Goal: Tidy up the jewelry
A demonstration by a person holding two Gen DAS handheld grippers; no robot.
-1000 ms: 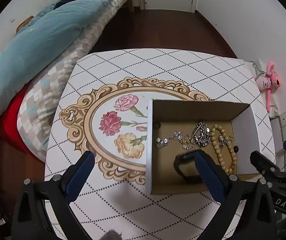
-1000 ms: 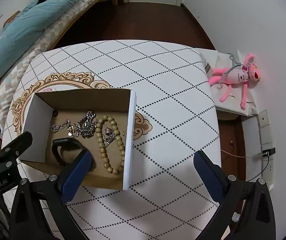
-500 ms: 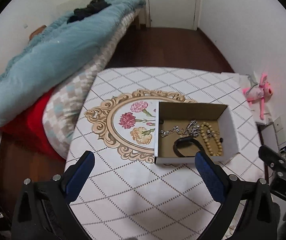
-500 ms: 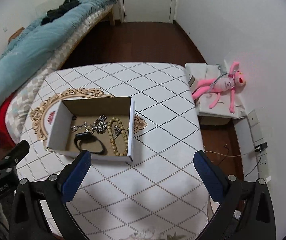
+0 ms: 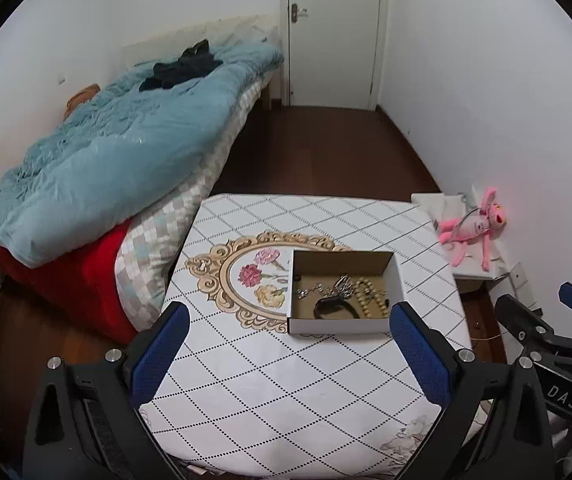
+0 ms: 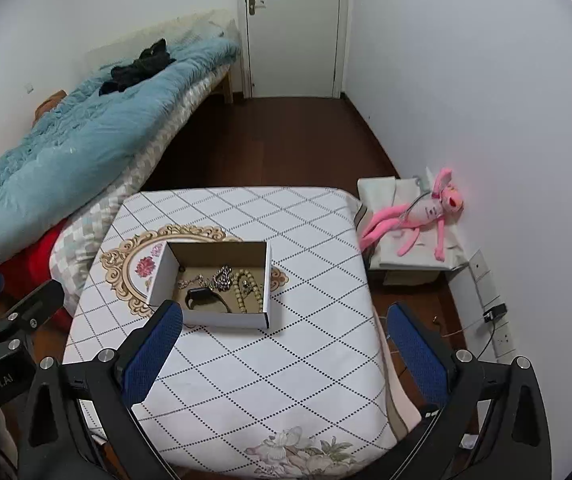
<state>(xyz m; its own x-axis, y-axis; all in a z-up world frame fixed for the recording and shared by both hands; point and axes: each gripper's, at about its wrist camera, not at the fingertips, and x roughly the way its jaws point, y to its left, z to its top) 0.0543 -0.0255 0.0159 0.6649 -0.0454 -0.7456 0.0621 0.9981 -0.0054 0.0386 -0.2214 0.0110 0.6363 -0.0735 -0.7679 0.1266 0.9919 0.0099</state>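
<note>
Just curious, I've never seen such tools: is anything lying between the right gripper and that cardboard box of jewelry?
Nothing: in the right wrist view, only bare patterned tablecloth lies between the right gripper and the box.

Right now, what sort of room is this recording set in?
Most likely a small bedroom at home. A bed with a blue quilt runs along the left wall, a closed white door stands at the far end, and a pink plush toy lies beside the cloth-covered table holding the jewelry box.
</note>
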